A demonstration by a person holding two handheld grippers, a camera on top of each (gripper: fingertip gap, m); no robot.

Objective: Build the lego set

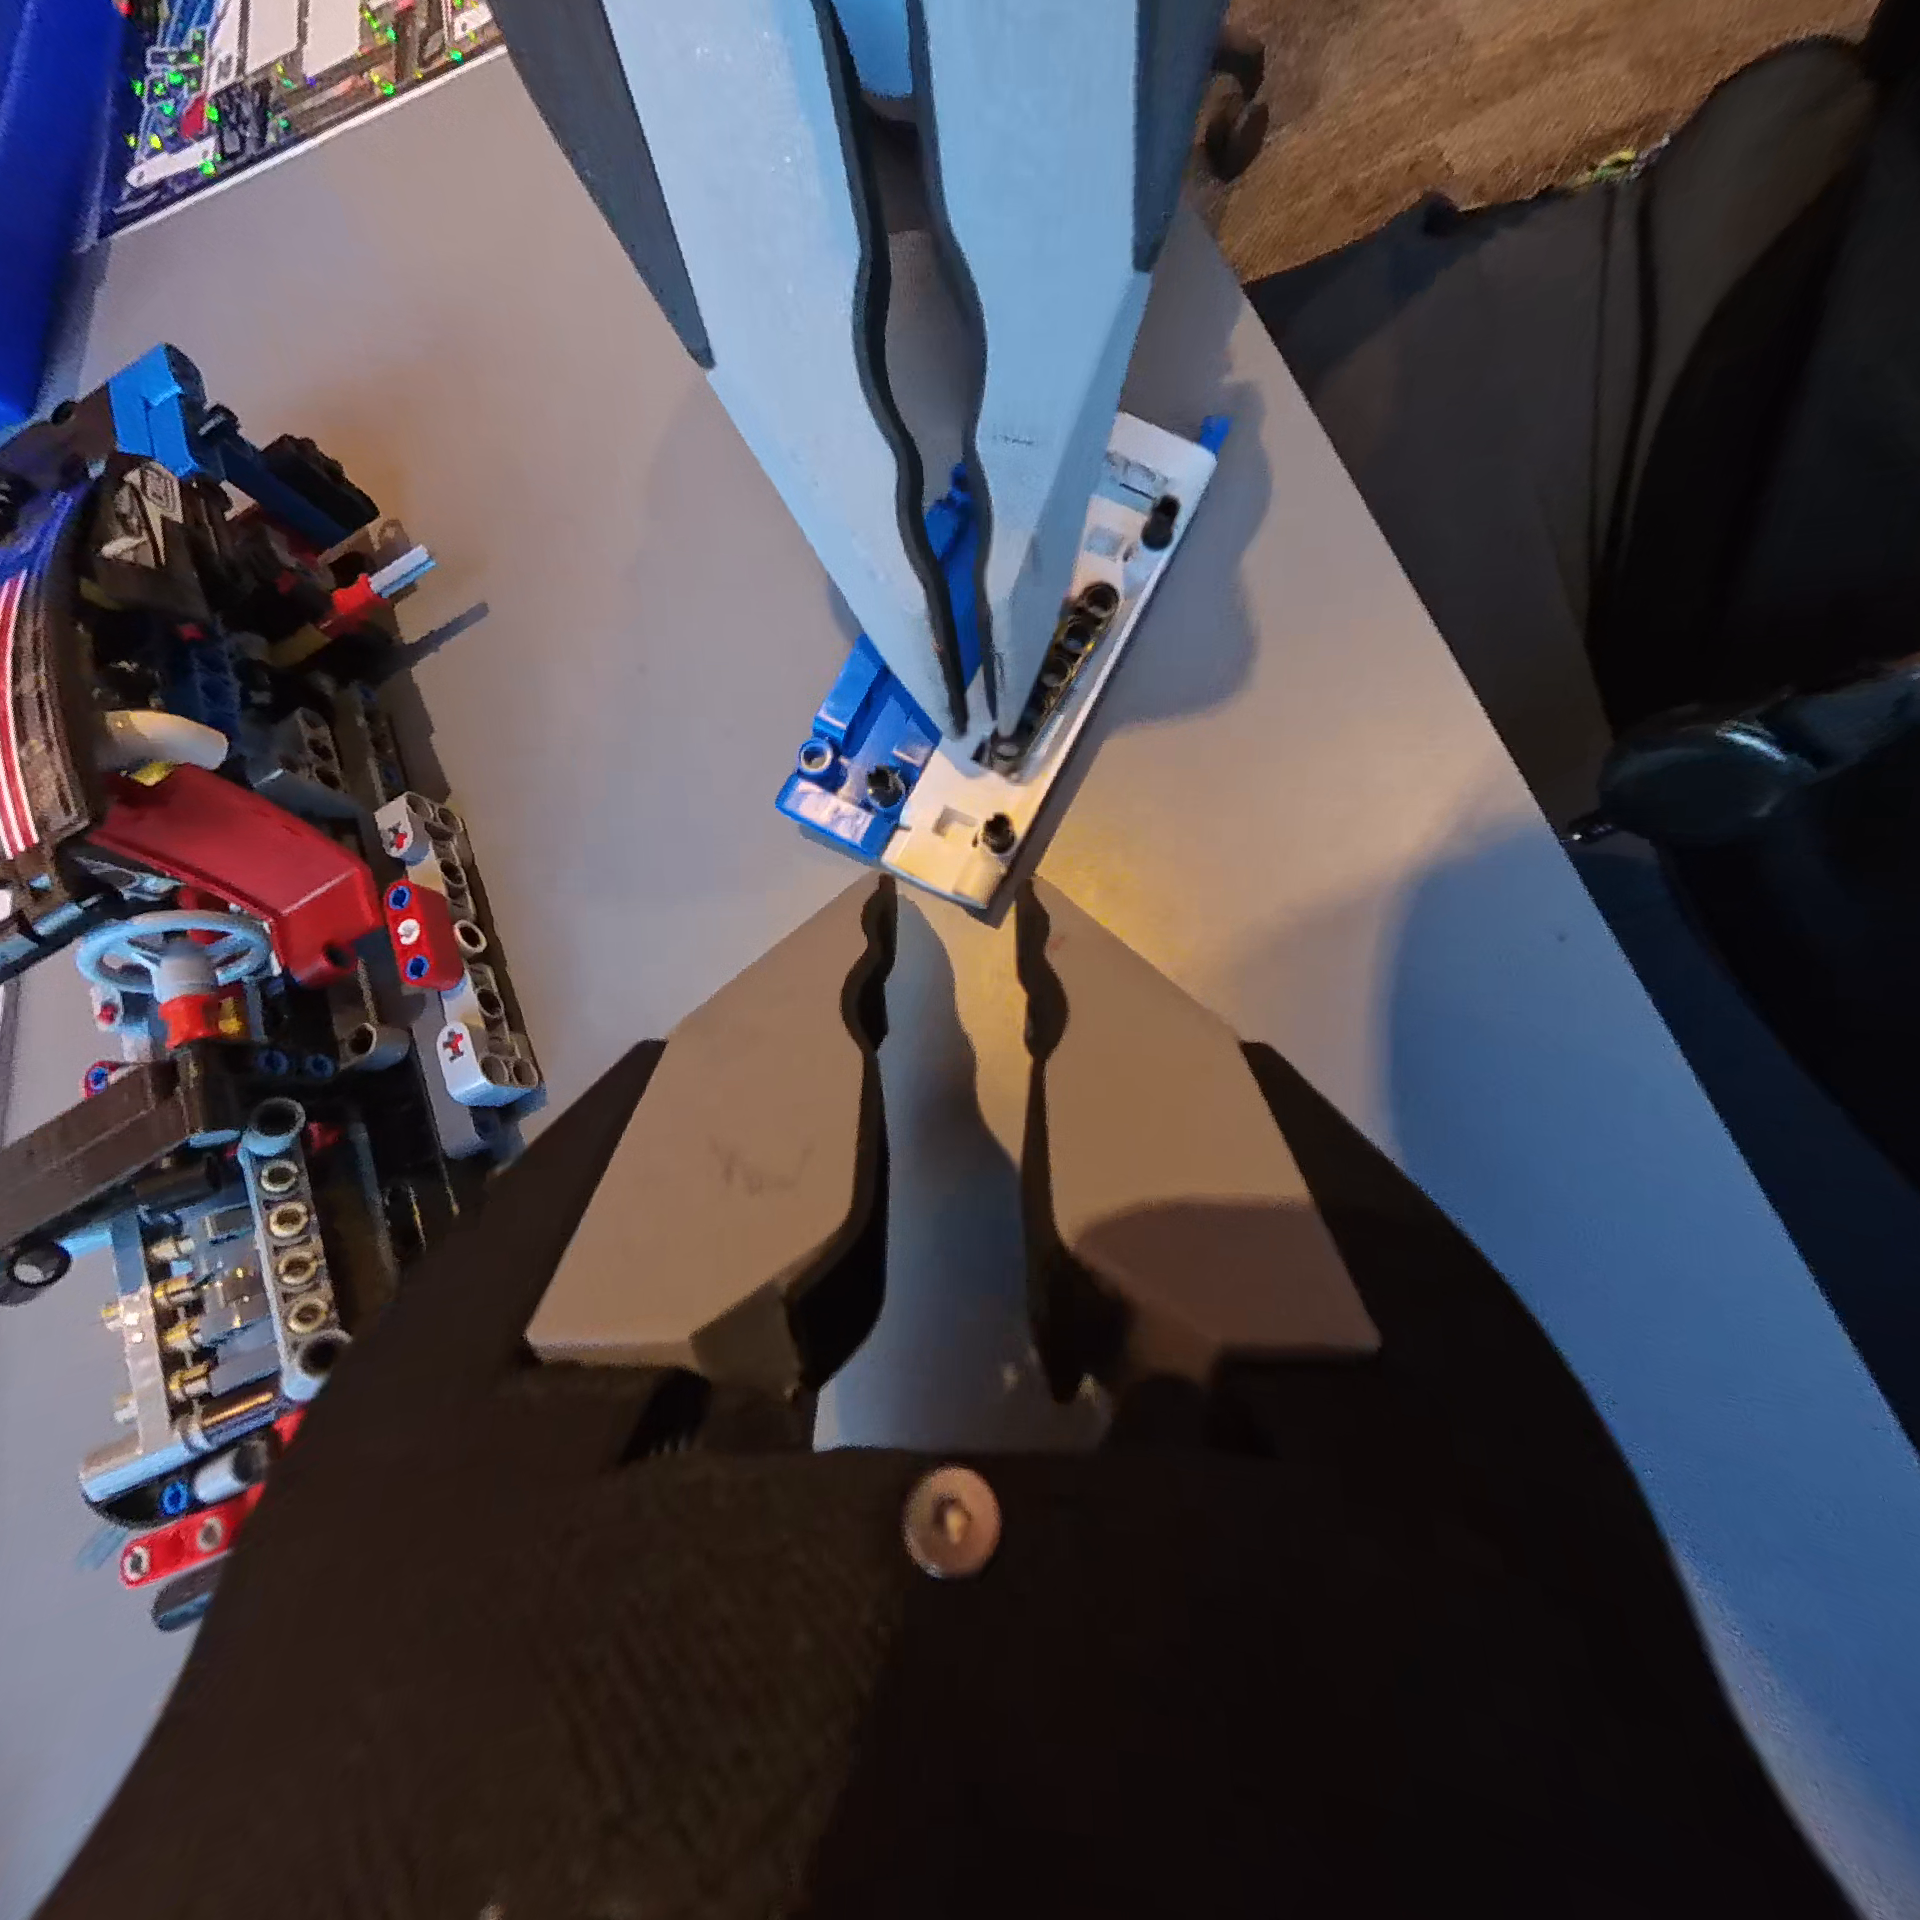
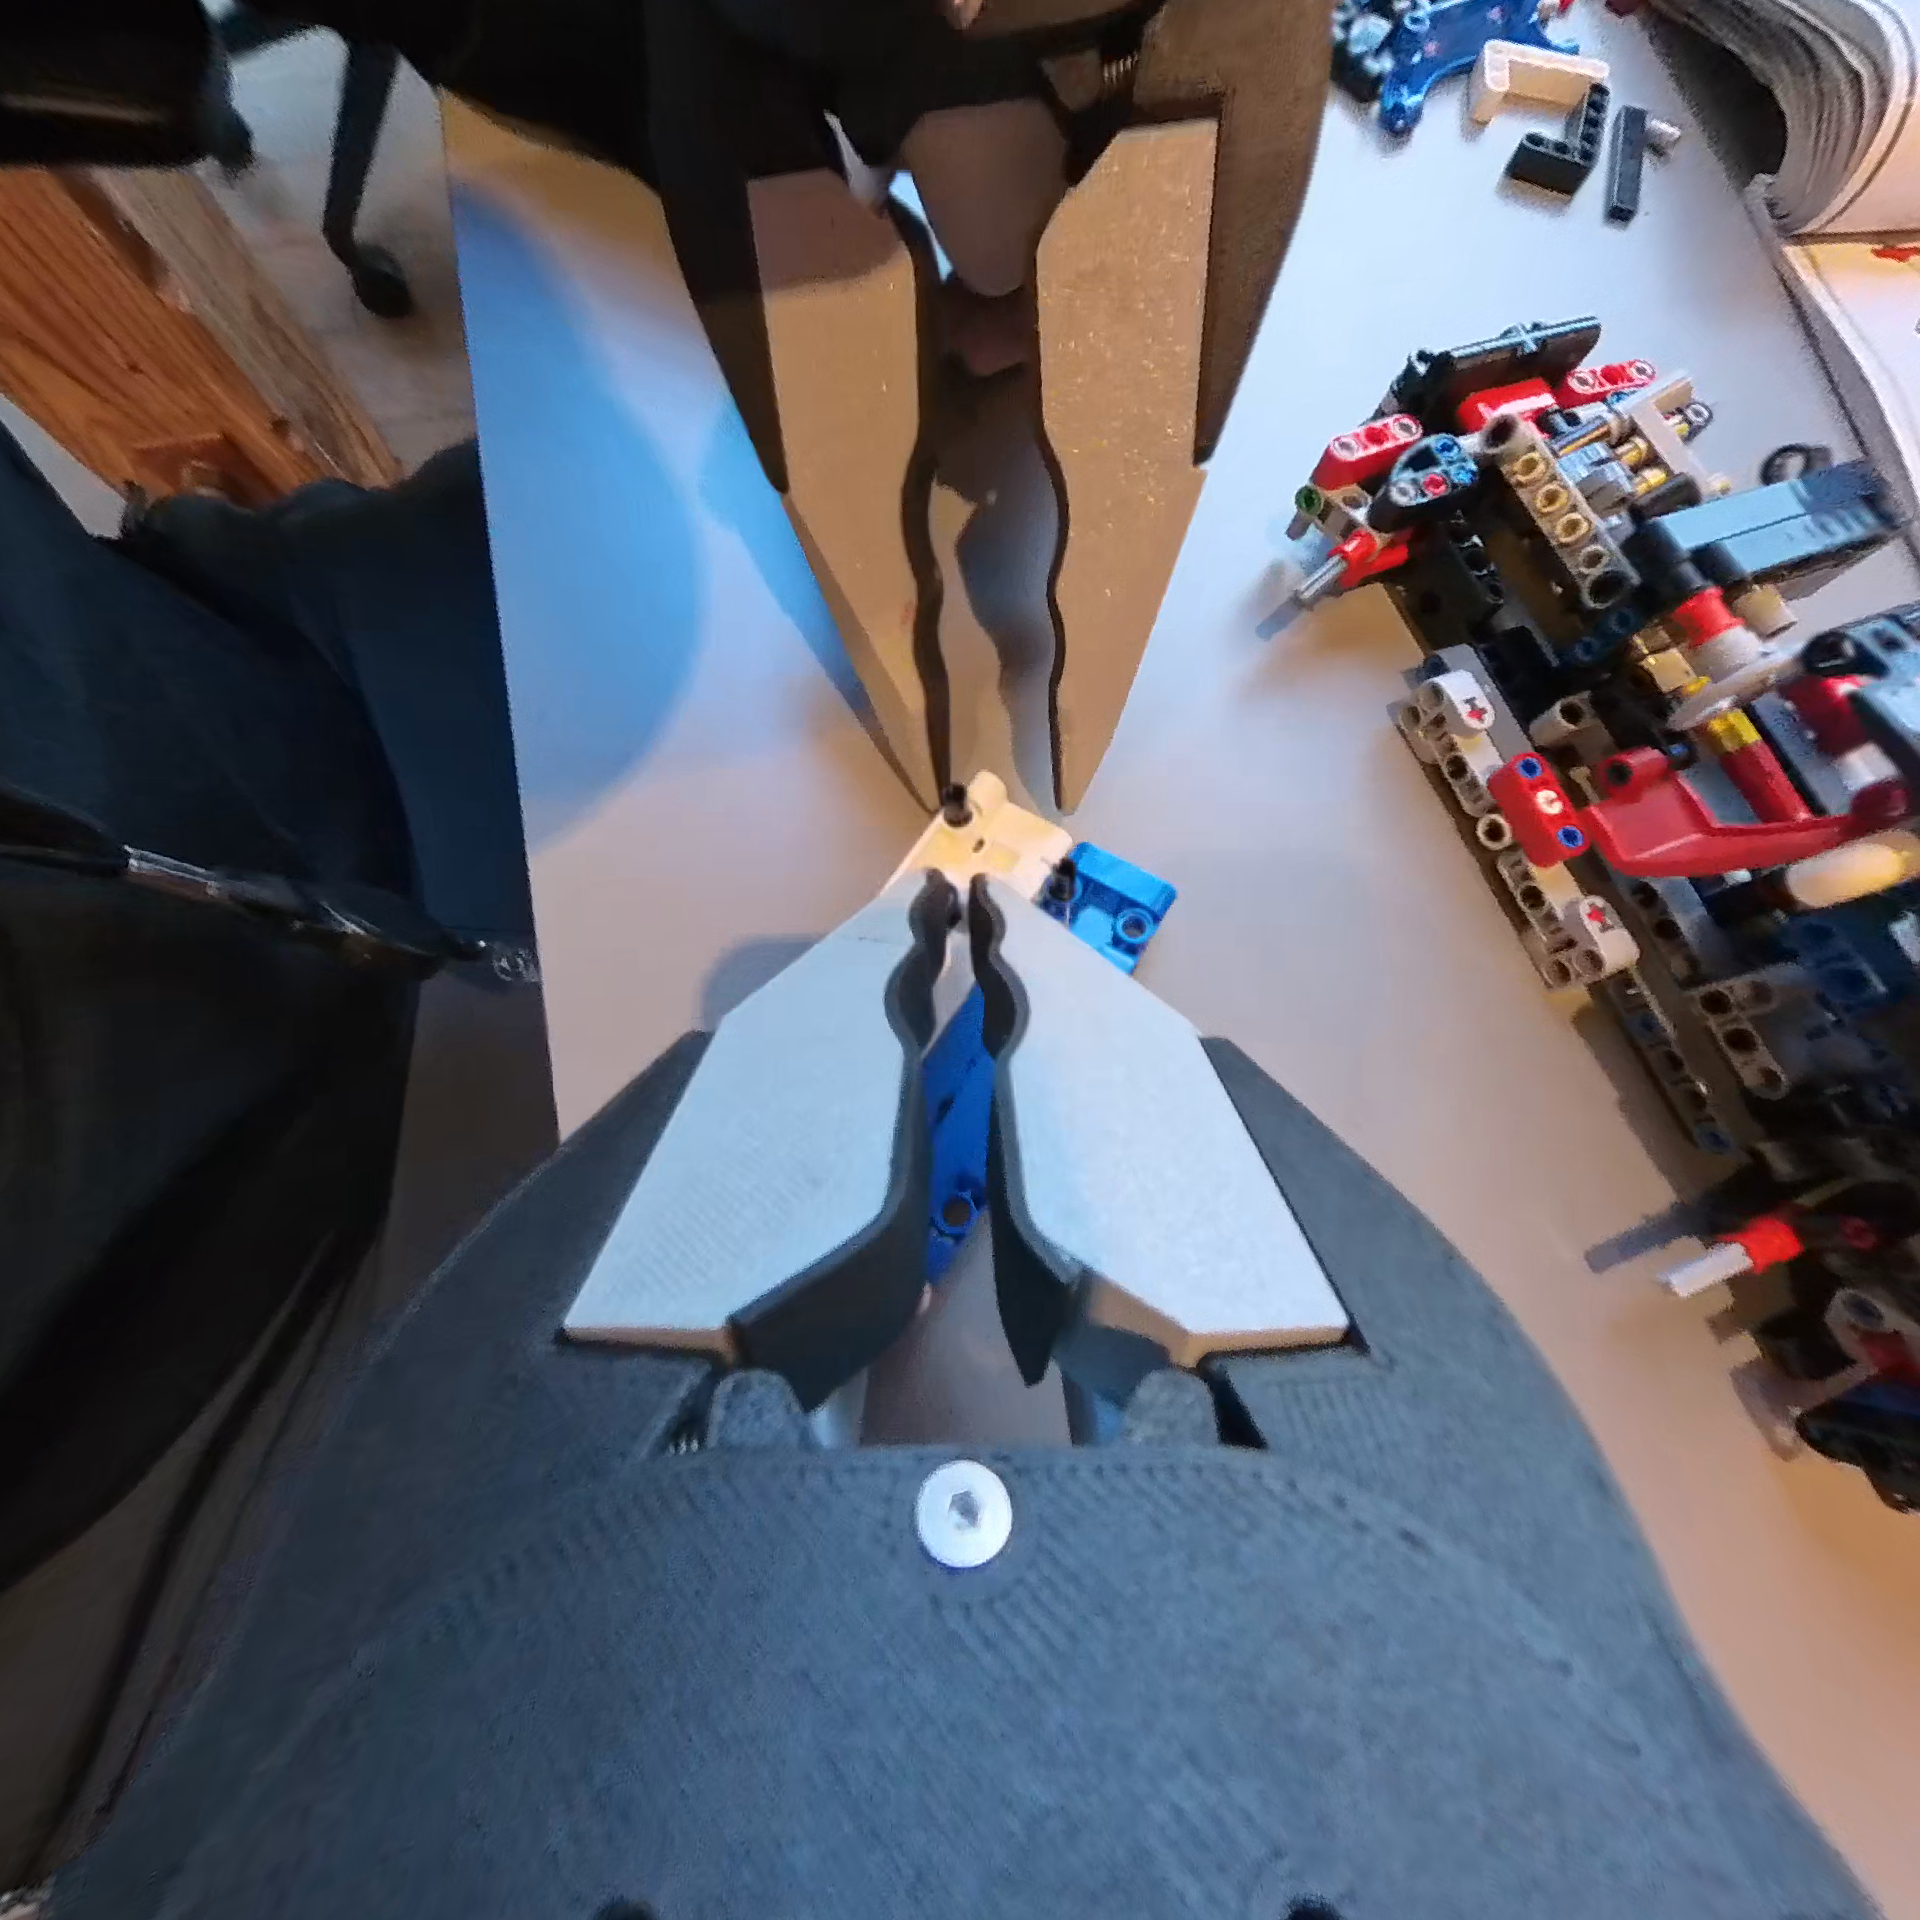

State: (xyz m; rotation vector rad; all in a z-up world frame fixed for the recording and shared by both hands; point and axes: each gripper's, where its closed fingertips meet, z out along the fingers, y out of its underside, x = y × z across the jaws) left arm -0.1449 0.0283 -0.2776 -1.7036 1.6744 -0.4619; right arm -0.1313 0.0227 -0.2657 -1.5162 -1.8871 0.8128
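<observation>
From the left wrist, the left gripper [image 1: 951, 894] is hovering with jaws parted and empty, just short of the white-and-blue panel piece [image 1: 966, 831] on the table [image 1: 644, 436]. The half-built car [image 1: 208, 883] is waiting beside it, well along but unfinished.

From the right wrist, the right gripper [image 2: 958, 894] is pinching narrowly on that sub-assembly's blue part [image 2: 956, 1091].

Each black-bodied gripper [image 1: 951, 894] [image 2: 961, 894] has grey fingers and a silver screw [image 2: 963, 1512].
</observation>
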